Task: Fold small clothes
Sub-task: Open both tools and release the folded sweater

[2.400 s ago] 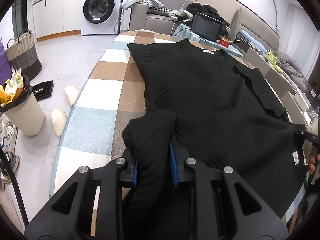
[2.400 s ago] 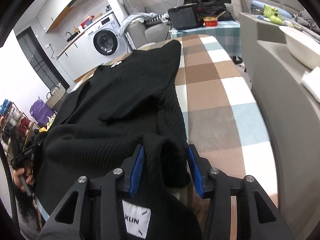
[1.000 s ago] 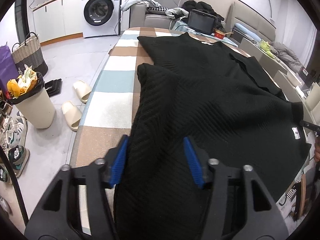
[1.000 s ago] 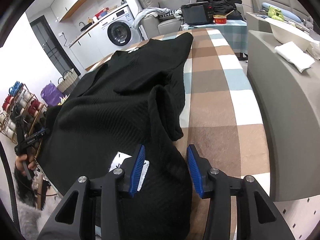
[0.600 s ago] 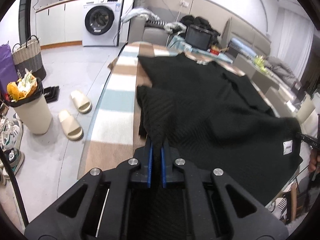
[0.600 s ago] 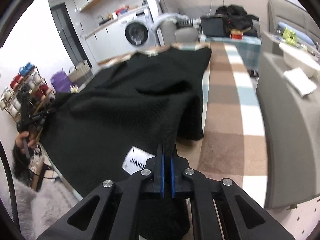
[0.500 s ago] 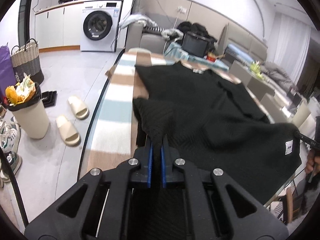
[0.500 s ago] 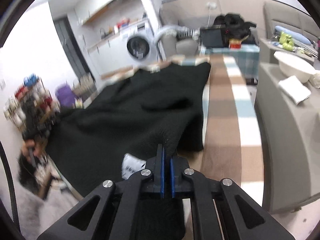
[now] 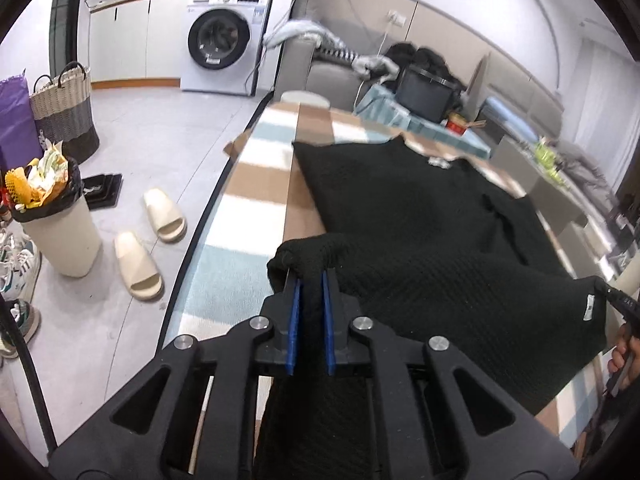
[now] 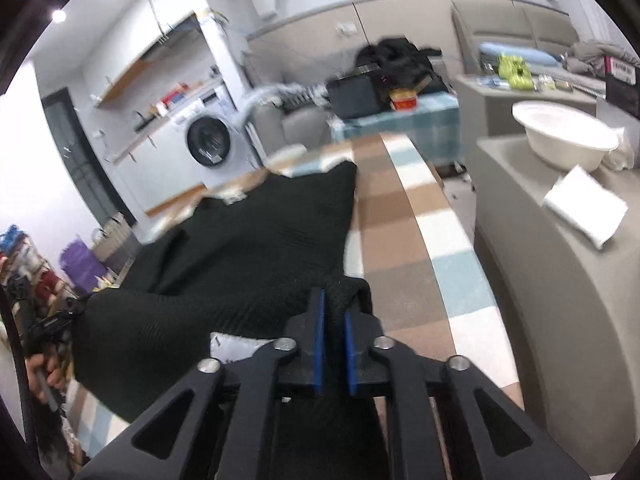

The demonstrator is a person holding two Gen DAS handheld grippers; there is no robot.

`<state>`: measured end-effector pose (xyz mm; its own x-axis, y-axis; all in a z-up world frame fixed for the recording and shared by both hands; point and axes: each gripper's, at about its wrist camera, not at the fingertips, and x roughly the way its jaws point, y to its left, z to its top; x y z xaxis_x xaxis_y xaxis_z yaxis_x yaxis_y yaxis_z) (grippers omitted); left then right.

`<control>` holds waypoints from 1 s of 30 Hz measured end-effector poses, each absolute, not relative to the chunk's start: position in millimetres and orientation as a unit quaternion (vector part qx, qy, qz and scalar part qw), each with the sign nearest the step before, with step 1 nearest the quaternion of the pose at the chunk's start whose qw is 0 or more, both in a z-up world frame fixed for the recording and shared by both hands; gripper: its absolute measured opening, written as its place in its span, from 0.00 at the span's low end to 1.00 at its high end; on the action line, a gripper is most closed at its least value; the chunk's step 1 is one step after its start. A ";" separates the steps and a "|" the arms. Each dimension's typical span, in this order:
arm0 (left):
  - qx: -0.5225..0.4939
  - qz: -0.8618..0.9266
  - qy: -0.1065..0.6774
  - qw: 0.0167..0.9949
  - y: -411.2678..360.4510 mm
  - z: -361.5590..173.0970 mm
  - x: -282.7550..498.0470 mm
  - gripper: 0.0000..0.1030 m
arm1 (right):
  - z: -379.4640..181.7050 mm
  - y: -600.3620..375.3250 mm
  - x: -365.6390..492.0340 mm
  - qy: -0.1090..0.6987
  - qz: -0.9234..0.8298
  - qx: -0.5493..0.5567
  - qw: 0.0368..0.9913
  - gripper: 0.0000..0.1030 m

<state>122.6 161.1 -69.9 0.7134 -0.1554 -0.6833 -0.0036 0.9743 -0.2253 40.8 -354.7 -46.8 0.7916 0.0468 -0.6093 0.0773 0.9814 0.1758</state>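
Black sweater [image 9: 420,216] hem now lifted off checked table [image 9: 256,184], left gripper [image 9: 308,280] and right gripper [image 10: 333,300] clamped on it after easing slightly; fold-over starting

Matt black ribbed-knit sweater [image 9: 420,216]; smooth woven checked brown, white and pale-blue cloth over table [image 9: 256,184]; matt black plastic fingers [image 9: 344,316], blue ridged pads, shiny metal screws.

You have one black sweater [image 9: 420,240] on one checked table [image 9: 256,184], two grippers, left [image 9: 309,280] and right [image 10: 333,300], two beige slippers [image 9: 138,264] far left on the floor, one washing machine [image 9: 224,40], one bin [image 9: 60,236], one woven basket [image 9: 64,116].
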 end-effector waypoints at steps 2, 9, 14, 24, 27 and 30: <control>-0.102 -0.036 0.380 0.919 160.6 -75.4 121.7 0.24 | -54.0 -362.0 44.1 0.342 -0.016 0.105 0.934 0.35; -0.112 -0.036 0.393 0.912 156.0 -96.6 136.6 0.53 | -77.8 -385.9 46.2 0.380 0.015 0.150 0.913 0.45; -0.114 -0.070 0.413 0.901 137.3 -109.3 157.8 0.28 | -85.7 -364.3 70.0 0.399 0.055 0.137 0.905 0.36; -0.081 -0.080 0.416 0.902 122.5 -112.6 141.0 0.18 | -90.6 -346.1 66.7 0.422 0.056 0.089 0.901 0.15; -0.077 -0.084 0.416 0.902 124.8 -111.4 121.8 0.18 | -90.6 -342.2 49.9 0.428 0.057 0.080 0.899 0.15; -0.079 -0.085 0.414 0.903 128.4 -109.9 105.1 0.20 | -89.2 -341.8 32.5 0.424 0.053 0.080 0.901 0.16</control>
<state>105.1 128.4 -109.9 0.6420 -0.2195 -0.7346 0.0891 0.9730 -0.2128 32.5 -341.8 -89.1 0.6348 0.1631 -0.7552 -0.0269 0.9815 0.1894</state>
